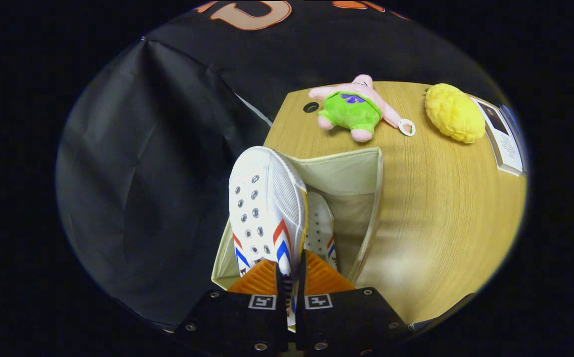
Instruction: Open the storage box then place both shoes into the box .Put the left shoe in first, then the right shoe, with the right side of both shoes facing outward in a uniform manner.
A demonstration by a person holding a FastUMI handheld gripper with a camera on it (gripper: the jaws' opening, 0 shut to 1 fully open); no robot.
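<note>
While I am holding my gripper (290, 282) over the open box (361, 178), its fingers are pinching a white shoe (262, 208) | another shoe (320, 225) is lying inside already | this one looks not yet released.

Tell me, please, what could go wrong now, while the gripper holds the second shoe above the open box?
1. The gripper pinches only the thin heel edge of the held shoe; it may slip out.
2. The first shoe already lies in the storage box, so the held one could land on top of it.
3. The box sits at the table edge; a push might tip it off.
</note>
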